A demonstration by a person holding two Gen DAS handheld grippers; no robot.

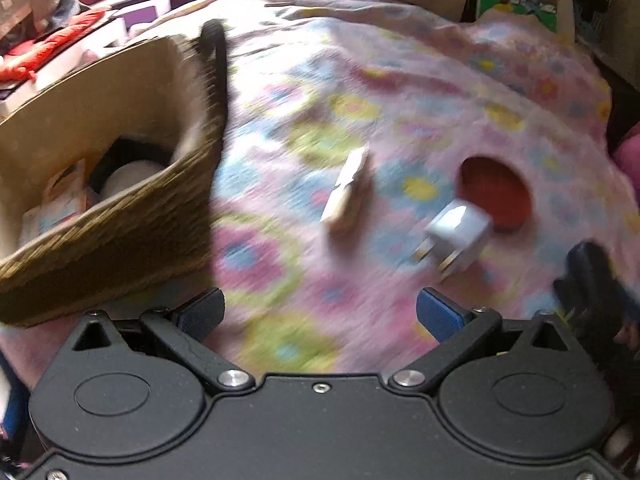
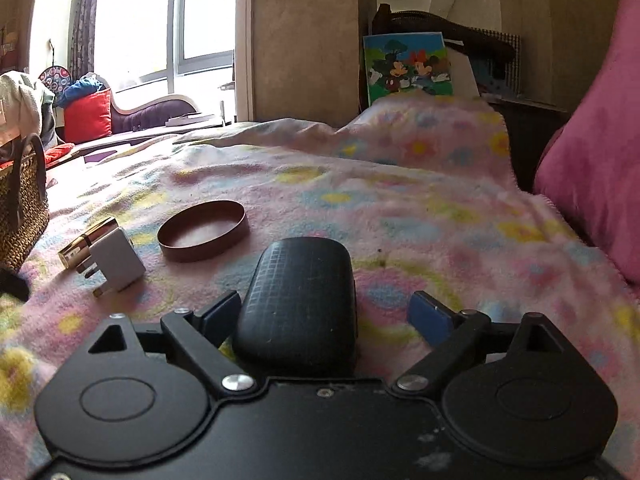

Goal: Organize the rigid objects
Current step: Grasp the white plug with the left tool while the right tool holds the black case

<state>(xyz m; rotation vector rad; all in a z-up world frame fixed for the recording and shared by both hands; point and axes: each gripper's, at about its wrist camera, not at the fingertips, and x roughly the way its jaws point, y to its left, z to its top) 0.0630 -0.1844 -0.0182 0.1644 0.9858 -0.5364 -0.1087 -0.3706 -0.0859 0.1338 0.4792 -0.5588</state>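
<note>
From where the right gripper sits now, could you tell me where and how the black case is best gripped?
Grip the black case across its two long sides, near the middle, coming straight on from its near end. It lies flat on the blanket, long axis running away between the jaws of the right gripper, which stand open wider than the case. Its rounded ends would probably slip.

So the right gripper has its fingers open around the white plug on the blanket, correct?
Not the plug. In the right wrist view the right gripper stands open around the black case on the blanket. The white plug lies apart, off to its left beside the brown ring.
</note>
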